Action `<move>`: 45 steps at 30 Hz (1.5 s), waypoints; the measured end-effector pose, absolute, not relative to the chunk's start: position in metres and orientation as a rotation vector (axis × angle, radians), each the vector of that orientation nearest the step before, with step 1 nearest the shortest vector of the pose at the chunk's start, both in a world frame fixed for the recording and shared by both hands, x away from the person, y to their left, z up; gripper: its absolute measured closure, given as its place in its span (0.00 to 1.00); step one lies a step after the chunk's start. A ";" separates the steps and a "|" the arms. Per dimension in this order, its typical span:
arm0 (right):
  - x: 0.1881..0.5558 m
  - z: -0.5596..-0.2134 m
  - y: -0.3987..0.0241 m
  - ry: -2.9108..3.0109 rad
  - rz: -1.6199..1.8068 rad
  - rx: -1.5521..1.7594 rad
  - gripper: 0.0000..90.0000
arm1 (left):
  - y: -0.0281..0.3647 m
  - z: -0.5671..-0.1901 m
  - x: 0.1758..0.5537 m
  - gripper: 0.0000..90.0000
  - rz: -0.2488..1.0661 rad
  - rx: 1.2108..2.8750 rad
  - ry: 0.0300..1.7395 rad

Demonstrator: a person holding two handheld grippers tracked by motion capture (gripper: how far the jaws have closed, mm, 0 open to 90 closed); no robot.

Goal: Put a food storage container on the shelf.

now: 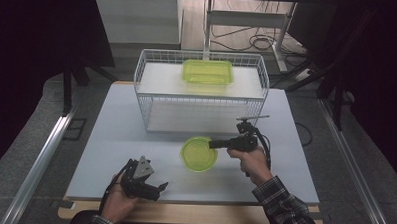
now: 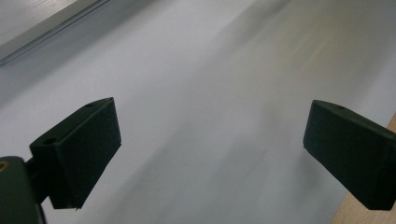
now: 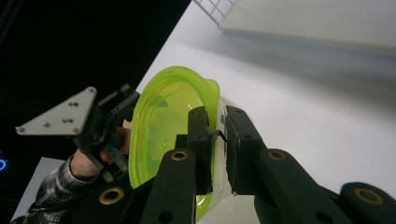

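A round yellow-green bowl (image 1: 199, 154) hangs just above the white table, held by its right rim. My right gripper (image 1: 214, 143) is shut on that rim; in the right gripper view its two black jaws pinch the bowl (image 3: 161, 121) wall at the gripper (image 3: 217, 133) tips. A rectangular yellow-green container (image 1: 208, 72) lies on the upper shelf of the white wire rack (image 1: 142, 97). My left gripper (image 1: 154, 188) rests near the table's front left, open. In the left gripper view its jaws stand wide apart over bare table, the gripper (image 2: 210, 154) holding nothing.
The wire rack stands at the back of the white table (image 1: 110, 139), its lower shelf bare. The table's wooden front edge (image 1: 183, 214) runs below both hands. Metal rails (image 1: 39, 161) flank the table on the floor; a desk frame and cables (image 1: 254, 41) lie beyond.
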State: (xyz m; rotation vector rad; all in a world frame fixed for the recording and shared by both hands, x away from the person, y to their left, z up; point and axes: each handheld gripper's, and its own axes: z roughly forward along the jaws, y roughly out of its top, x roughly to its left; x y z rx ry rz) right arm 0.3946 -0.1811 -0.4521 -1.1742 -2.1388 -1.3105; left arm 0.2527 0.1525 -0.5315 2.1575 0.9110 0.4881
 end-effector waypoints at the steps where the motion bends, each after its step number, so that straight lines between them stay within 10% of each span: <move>1: 0.395 -0.450 -0.181 -2.134 -1.317 -1.177 0.90 | 0.153 -0.531 0.253 0.04 0.488 2.157 0.911; 45: 0.418 -0.349 -0.190 -2.101 -1.521 -1.180 0.90 | 0.155 -0.529 0.252 0.04 0.485 2.125 0.909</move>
